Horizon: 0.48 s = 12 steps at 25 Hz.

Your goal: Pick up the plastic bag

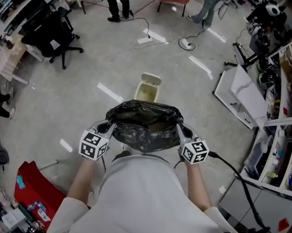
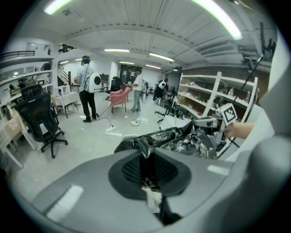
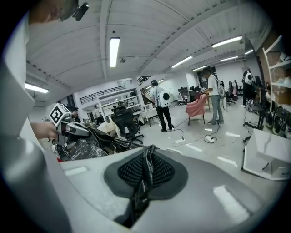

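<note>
One bag (image 1: 145, 130) between left claw (image 1: 108, 125), right claw (image 1: 179, 127)

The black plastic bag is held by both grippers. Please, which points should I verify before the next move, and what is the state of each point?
1. The left gripper is shut on the black plastic bag, at its rim: ok.
2. The right gripper is shut on the opposite rim: ok.
3. The bag's mouth is spread between the grippers: ok.
4. The bag hangs clear of the small beige bin with the raised lid: cannot tell; they overlap in the head view.
5. The bag is whole, without tears: cannot tell.
</note>
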Each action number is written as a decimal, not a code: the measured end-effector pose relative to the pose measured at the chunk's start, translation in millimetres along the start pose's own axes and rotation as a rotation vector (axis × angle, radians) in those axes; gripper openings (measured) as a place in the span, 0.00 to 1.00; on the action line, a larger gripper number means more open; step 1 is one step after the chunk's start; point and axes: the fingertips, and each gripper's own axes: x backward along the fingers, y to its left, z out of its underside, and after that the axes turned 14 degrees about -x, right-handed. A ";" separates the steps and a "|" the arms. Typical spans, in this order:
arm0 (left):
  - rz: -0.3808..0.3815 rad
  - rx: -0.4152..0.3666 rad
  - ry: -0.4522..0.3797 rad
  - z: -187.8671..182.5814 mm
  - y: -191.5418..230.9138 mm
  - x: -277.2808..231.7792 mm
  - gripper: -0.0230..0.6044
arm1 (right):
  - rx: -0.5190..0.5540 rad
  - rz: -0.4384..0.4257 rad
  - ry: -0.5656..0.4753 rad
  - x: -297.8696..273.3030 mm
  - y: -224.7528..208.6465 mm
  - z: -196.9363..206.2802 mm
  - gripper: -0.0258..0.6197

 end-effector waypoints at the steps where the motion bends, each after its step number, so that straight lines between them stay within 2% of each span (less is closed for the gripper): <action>1: 0.003 0.000 -0.005 0.1 3.1 1.2 0.05 | -0.003 0.002 -0.004 -1.1 3.0 -0.7 0.04; 12: 0.025 -0.011 -0.043 -9.1 23.3 9.3 0.05 | 0.026 0.027 -0.012 -10.8 18.7 -9.6 0.04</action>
